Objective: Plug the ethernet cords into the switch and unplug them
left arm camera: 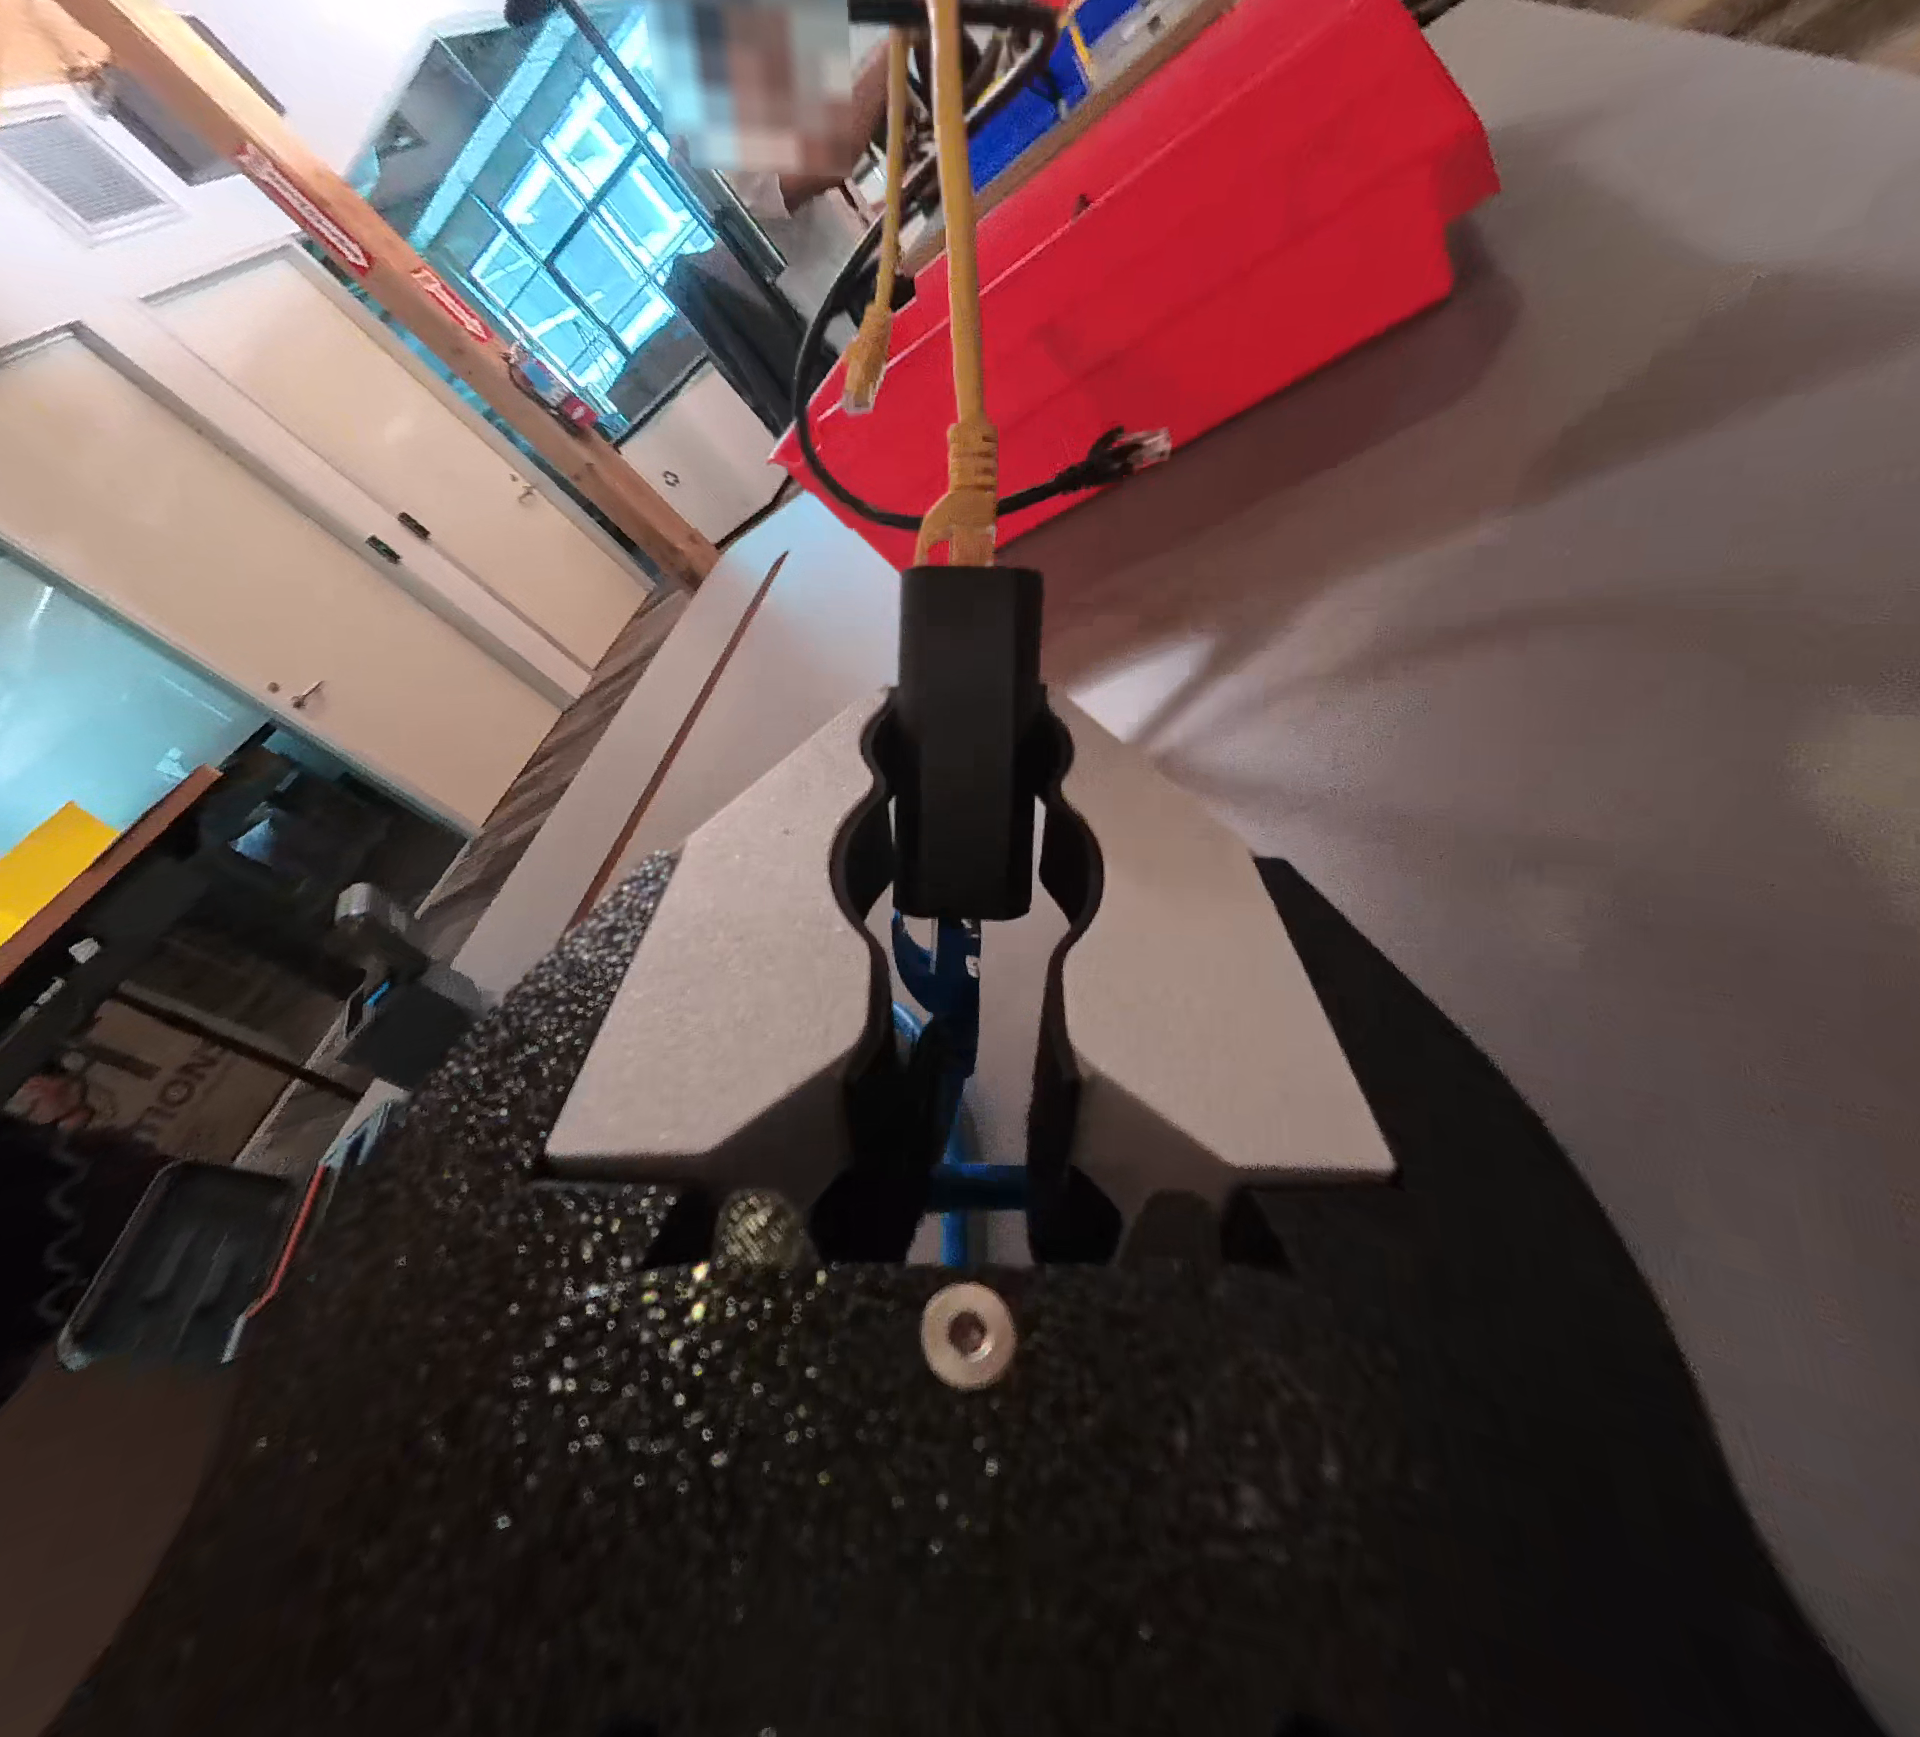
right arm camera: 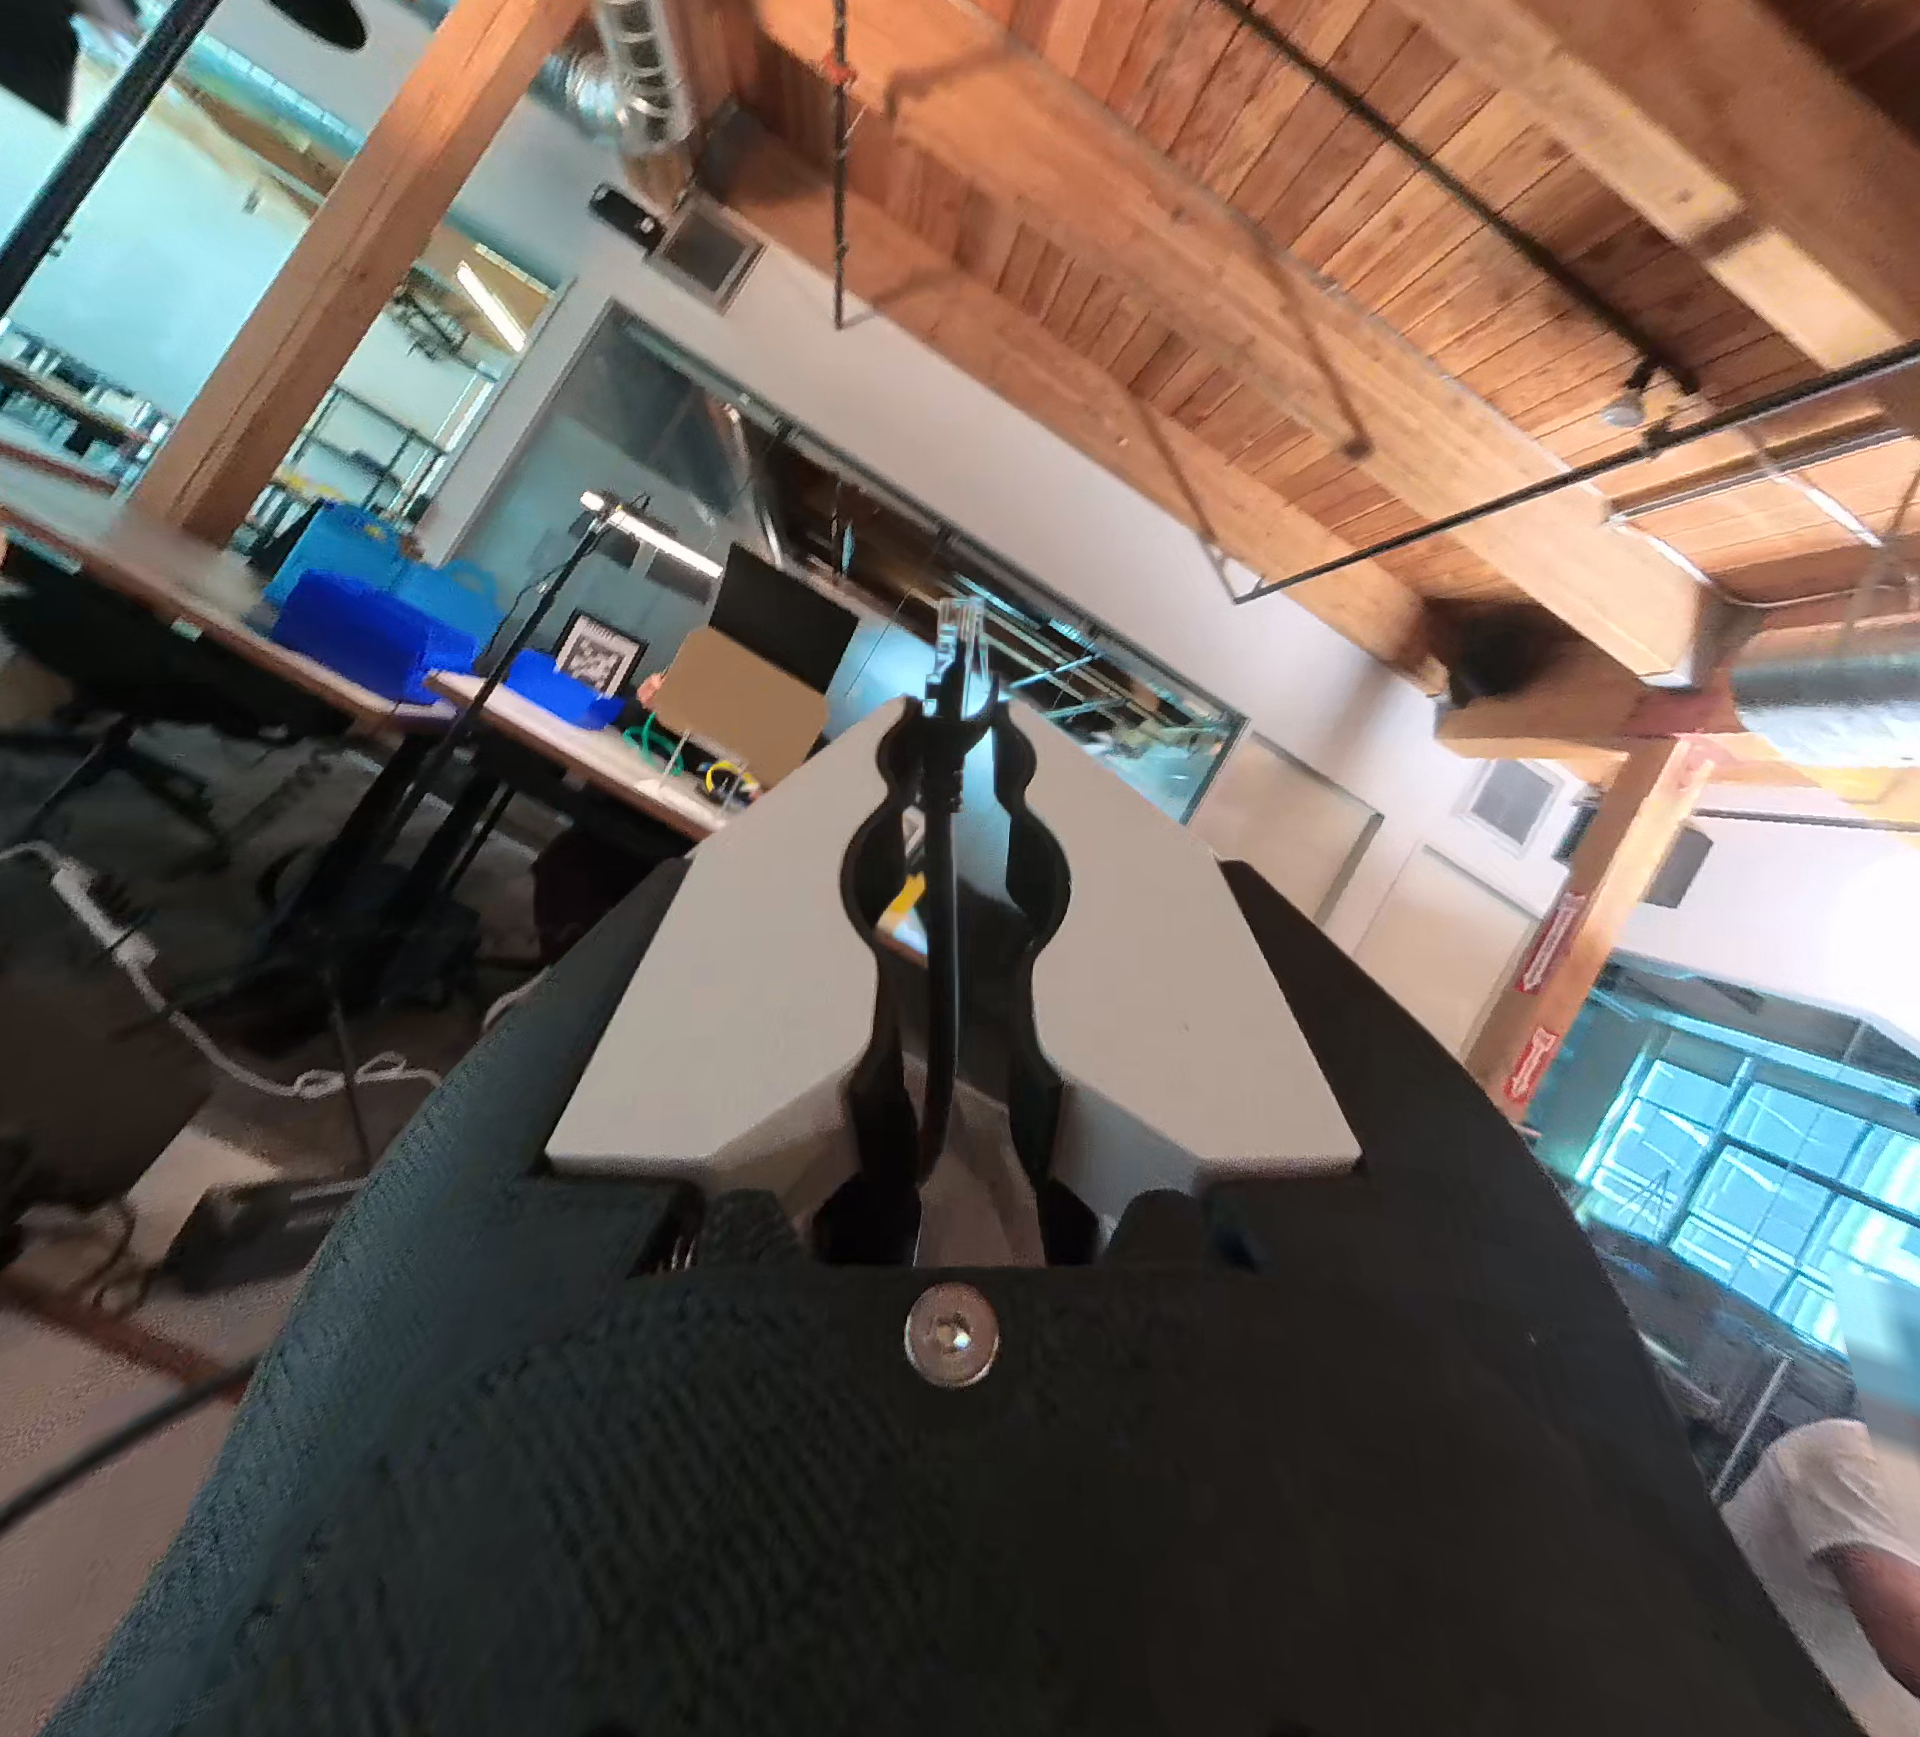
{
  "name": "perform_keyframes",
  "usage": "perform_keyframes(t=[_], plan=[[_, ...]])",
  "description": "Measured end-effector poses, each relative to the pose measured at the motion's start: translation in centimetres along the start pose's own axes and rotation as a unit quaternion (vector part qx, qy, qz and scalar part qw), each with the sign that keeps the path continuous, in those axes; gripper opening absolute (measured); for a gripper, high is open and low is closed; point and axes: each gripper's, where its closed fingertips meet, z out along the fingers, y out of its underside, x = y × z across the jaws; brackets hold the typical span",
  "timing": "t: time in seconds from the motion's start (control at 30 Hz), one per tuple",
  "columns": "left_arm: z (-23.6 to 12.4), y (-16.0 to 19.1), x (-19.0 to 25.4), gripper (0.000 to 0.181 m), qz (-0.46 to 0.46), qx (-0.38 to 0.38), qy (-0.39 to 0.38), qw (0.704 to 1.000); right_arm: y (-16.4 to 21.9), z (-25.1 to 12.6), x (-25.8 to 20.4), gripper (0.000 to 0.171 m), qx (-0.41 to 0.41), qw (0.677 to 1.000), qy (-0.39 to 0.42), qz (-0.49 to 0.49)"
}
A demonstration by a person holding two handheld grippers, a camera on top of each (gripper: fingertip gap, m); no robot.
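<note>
- Left wrist view: clamped between the grey fingers of the left gripper is a small black box-shaped switch. A yellow ethernet cord is seated in its far end by a yellow plug; a blue cord leaves its near end. Beyond lie a grey table, a red plastic bin and a loose black cord with a clear plug.
- Right wrist view: closed on a thin black ethernet cord just behind its clear plug is the right gripper, aimed up at a wooden ceiling.
- Risk, as judged: held by the cord and not the body, the clear plug could swivel and miss a port; the hanging yellow cord could drag the switch askew.
- Difference between views: switch and table are shown only from the left; the held black plug only from the right.
</note>
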Motion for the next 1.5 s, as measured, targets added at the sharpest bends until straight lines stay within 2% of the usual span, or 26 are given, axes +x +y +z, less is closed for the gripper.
perform_keyframes(t=[0.17, 0.4, 0.7, 0.97, 1.17, 1.37, 1.4, 1.5], plan=[[0.1, 1.8, -1.6, 0.021, -0.018, -0.04, -0.037, 0.998, -3.1, 0.7, 4.4, 0.012, 0.019, 0.999, 0.05, -0.008], [-0.7, 5.5, -4.9, 0.021, -0.098, -0.117, -0.116, 0.981, -6.0, -0.2, 10.8, 0.011, 0.023, 0.992, 0.12, -0.028], [-0.9, 8.3, -5.4, 0.021, -0.128, -0.181, -0.13, 0.966, -8.7, -2.3, 17.2, 0.011, 0.025, 0.978, 0.202, -0.049], [-1.6, 10.3, -6.1, 0.021, -0.127, -0.235, -0.157, 0.951, -9.3, -2.0, 18.3, 0.011, 0.008, 0.981, 0.191, -0.025], [-1.7, 11.3, -5.9, 0.021, -0.119, -0.268, -0.155, 0.944, -12.9, -1.7, 19.5, 0.011, 0.04, 0.975, 0.215, -0.033], [-1.8, 11.3, -6.1, 0.021, -0.121, -0.269, -0.159, 0.942, -15.5, -1.3, 21.4, 0.011, 0.04, 0.967, 0.242, -0.063], [-1.8, 10.9, -6.2, 0.021, -0.124, -0.252, -0.161, 0.946, -15.4, -1.1, 21.4, 0.011, 0.034, 0.968, 0.24, -0.067], [-1.6, 6.3, -6.5, 0.021, -0.143, -0.114, -0.15, 0.972, -14.4, -0.3, 20.6, 0.011, 0.012, 0.974, 0.219, -0.062]])
